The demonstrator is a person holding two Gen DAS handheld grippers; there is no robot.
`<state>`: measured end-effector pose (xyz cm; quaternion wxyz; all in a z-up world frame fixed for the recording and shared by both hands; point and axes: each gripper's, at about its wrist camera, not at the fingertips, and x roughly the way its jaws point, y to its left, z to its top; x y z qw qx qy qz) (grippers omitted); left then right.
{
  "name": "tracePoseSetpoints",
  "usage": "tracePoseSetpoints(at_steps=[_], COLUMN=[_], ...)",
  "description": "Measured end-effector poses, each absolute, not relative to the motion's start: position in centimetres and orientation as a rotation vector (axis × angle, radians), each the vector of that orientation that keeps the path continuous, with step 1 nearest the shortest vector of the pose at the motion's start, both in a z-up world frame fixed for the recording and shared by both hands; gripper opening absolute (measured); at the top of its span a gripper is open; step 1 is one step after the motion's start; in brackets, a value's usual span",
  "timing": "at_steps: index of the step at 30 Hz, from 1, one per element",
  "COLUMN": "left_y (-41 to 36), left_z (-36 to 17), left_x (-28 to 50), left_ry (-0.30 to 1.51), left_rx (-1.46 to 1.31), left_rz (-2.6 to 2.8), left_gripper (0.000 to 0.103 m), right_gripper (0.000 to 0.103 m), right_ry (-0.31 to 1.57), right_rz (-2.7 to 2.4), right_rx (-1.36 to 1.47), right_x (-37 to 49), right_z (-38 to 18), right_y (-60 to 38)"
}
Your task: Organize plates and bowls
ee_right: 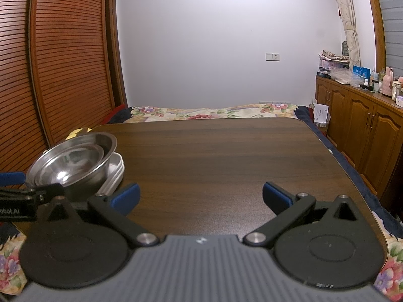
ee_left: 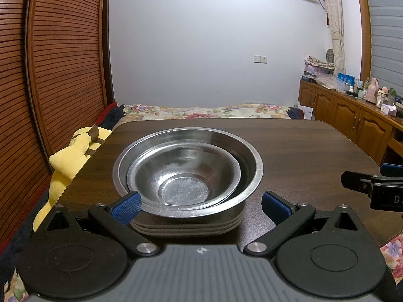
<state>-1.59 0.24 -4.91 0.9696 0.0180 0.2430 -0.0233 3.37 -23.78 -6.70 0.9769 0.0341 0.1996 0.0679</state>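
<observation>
Nested steel bowls [ee_left: 186,173] sit on a stack of grey-white plates [ee_left: 191,229] on the dark wooden table [ee_left: 302,151]. A smaller bowl [ee_left: 185,187] lies inside the larger one. My left gripper [ee_left: 200,205] is open, its fingers either side of the stack's near edge, not clamping anything. In the right wrist view the bowls [ee_right: 73,161] and plates [ee_right: 113,173] stand at the left. My right gripper [ee_right: 200,196] is open and empty over bare table, to the right of the stack.
A yellow plush toy [ee_left: 73,156] lies off the table's left edge. A floral bed [ee_left: 201,110] is behind the table. Wooden cabinets [ee_left: 352,118] with clutter stand at the right. A slatted wardrobe [ee_left: 50,75] is at the left.
</observation>
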Motion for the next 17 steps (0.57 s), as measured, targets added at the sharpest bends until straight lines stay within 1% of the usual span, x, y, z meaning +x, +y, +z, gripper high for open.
tracePoseSetpoints(at_steps=[17], left_y=[0.18], left_z=[-4.89], left_x=[-1.68], left_ry=[0.493], left_rx=[0.036], left_rz=[-0.047], left_gripper=[0.103], right_gripper=[0.103], right_ry=[0.403], right_rz=[0.137], right_rx=[0.069], right_x=[3.36], right_z=[-6.69], right_y=[-23.83])
